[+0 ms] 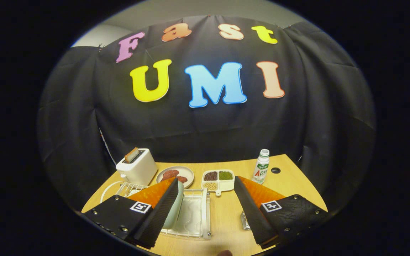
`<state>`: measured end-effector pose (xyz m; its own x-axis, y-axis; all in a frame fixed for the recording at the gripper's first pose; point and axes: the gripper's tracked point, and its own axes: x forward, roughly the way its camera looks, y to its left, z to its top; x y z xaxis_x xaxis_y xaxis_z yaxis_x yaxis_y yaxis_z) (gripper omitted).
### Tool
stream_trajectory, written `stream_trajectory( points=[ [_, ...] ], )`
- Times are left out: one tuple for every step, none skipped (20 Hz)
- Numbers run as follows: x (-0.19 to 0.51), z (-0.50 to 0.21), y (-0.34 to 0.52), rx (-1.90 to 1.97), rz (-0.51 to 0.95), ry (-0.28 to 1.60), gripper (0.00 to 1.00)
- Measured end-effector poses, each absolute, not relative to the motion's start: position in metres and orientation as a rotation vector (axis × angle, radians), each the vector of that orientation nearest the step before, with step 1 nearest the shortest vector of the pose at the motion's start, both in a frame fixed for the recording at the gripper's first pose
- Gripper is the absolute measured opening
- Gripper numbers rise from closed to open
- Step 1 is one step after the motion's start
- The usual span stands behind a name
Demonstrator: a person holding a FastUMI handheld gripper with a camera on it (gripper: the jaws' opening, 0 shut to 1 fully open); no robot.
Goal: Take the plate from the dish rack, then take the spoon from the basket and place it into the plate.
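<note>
Gripper view, plate [175,209] beside spread tool [205,213] fingers

Your gripper [205,199] has its fingers spread wide over the dish rack [194,220]. Beyond the rack, a toaster [137,166], food plate [176,175], divided tray [219,179] and bottle [261,167] line the back (bare table [226,213] right of the rack).
</note>
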<state>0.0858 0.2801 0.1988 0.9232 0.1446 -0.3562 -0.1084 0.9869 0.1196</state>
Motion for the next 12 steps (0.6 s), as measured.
stream_trajectory(
  points=[
    [0.089, 0.197, 0.288, 0.115, 0.147, 0.410, 0.97],
    [0.091, 0.192, 0.291, 0.127, 0.155, 0.442, 0.97],
    [0.094, 0.187, 0.296, 0.135, 0.161, 0.475, 0.97],
    [0.096, 0.180, 0.301, 0.139, 0.163, 0.511, 0.97],
    [0.099, 0.175, 0.307, 0.142, 0.169, 0.548, 0.97],
    [0.102, 0.166, 0.312, 0.146, 0.171, 0.588, 0.97],
    [0.105, 0.159, 0.317, 0.146, 0.173, 0.629, 0.97],
    [0.107, 0.149, 0.322, 0.150, 0.175, 0.670, 0.97],
    [0.110, 0.142, 0.329, 0.163, 0.168, 0.708, 0.97],
    [0.111, 0.136, 0.337, 0.177, 0.168, 0.738, 0.97],
    [0.112, 0.130, 0.342, 0.182, 0.161, 0.764, 0.97],
    [0.114, 0.122, 0.345, 0.181, 0.153, 0.782, 0.97]
  ],
)
